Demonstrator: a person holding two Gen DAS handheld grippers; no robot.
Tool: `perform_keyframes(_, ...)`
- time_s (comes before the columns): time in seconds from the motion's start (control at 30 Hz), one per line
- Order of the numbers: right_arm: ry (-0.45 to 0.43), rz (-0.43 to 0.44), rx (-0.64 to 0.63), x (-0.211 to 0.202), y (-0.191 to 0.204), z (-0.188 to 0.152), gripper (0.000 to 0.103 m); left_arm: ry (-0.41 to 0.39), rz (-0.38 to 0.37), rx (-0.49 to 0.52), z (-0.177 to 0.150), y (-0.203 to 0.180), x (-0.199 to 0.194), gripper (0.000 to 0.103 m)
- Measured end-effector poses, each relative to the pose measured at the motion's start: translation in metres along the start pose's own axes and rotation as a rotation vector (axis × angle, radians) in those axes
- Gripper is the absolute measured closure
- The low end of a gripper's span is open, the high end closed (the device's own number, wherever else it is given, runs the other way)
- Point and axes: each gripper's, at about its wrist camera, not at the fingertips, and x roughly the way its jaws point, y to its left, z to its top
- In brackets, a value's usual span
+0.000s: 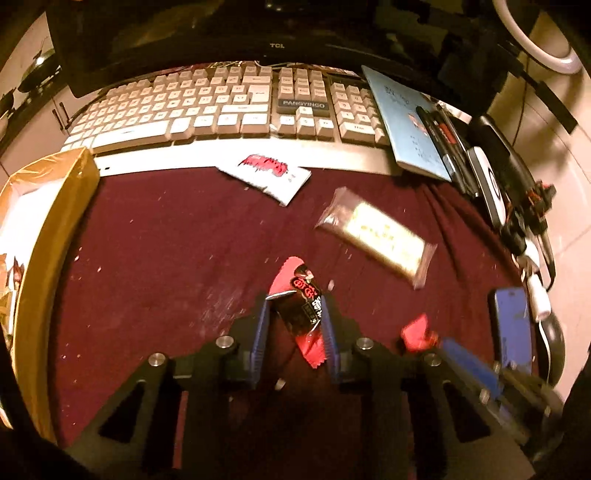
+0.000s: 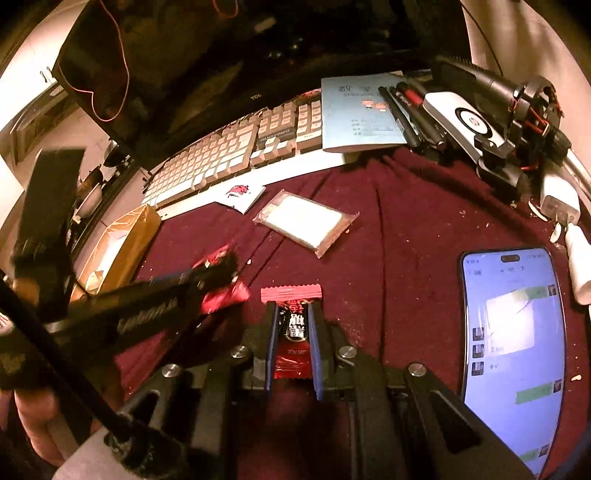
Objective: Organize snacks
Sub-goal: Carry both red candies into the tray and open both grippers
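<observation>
My left gripper is shut on a red and black candy, held tilted just above the dark red cloth. In the right wrist view, the same gripper comes in from the left with that candy. My right gripper is shut on a second red and black candy, which stands upright between its blue pads. The left wrist view shows it at lower right with its red wrapper. A clear-wrapped pale bar and a white and red sachet lie farther back.
An open cardboard box stands at the left edge. Behind the cloth are a keyboard and a dark monitor. A blue booklet with pens, a lit phone, chargers and cables crowd the right side.
</observation>
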Motion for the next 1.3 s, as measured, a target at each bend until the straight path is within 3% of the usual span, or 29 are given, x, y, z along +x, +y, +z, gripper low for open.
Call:
perform_keyframes(0.13,-0.025,-0.009,-0.013,-0.001,0.004,-0.004,0.089,-0.016,-0.037,-0.018,-0.014,0.013,-0.010,0.074)
perform_keyframes(0.4,-0.017,0.052,-0.089,0.002,0.033,-0.013,0.089,-0.063,-0.143,-0.130,-0.042,0.047,-0.034,0.075)
perform_keyframes(0.6,-0.004,0.148,-0.176,0.005,0.075,-0.012,0.089,-0.145,-0.200,-0.237,-0.054,0.087,-0.075,0.075)
perform_keyframes(0.87,0.086,0.323,-0.285,0.038,0.165,0.008,0.089,-0.280,-0.126,-0.363,-0.054,0.171,-0.132,0.075)
perform_keyframes(1.03,0.135,0.355,-0.334,0.068,0.222,0.027,0.089,-0.336,-0.027,-0.447,-0.047,0.229,-0.148,0.075)
perform_keyframes(1.1,0.160,0.370,-0.337,0.084,0.242,0.036,0.089,-0.349,-0.021,-0.487,-0.041,0.254,-0.147,0.075)
perform_keyframes(1.3,0.222,0.312,-0.350,0.130,0.277,0.047,0.089,-0.313,0.019,-0.548,-0.023,0.312,-0.122,0.075)
